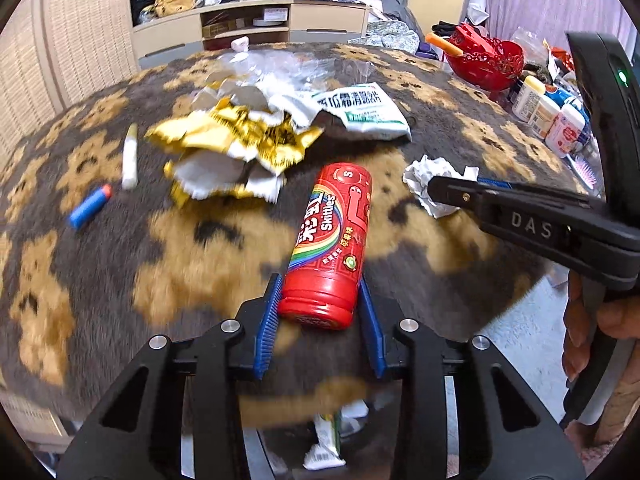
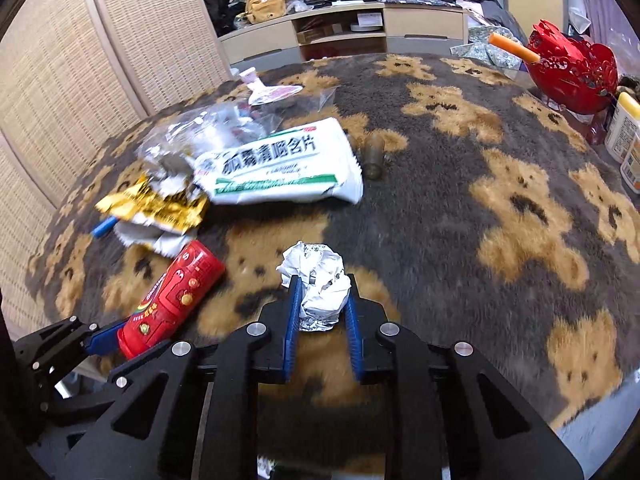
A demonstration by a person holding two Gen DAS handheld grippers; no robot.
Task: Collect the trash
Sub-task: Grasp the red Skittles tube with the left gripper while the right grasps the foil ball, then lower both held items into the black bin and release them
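My left gripper [image 1: 320, 280] is shut on a red Skittles tube [image 1: 330, 240], holding its cap end near the table's front edge; the tube also shows in the right wrist view [image 2: 172, 300]. My right gripper [image 2: 322, 280] is shut on a crumpled white paper ball [image 2: 318, 284], which also shows in the left wrist view [image 1: 424, 184]. A torn gold wrapper [image 1: 236, 140], a white-and-green packet [image 1: 364, 112] and clear plastic wrap [image 2: 208, 128] lie further back on the bear-pattern cloth [image 2: 440, 200].
A blue foam dart [image 1: 88, 208] and a white stick [image 1: 130, 156] lie at the left. A red basket [image 2: 572, 72] and several bottles [image 1: 552, 116] stand at the right edge. A small olive tube [image 2: 374, 156] lies mid-table. Trash shows below the table edge [image 1: 326, 440].
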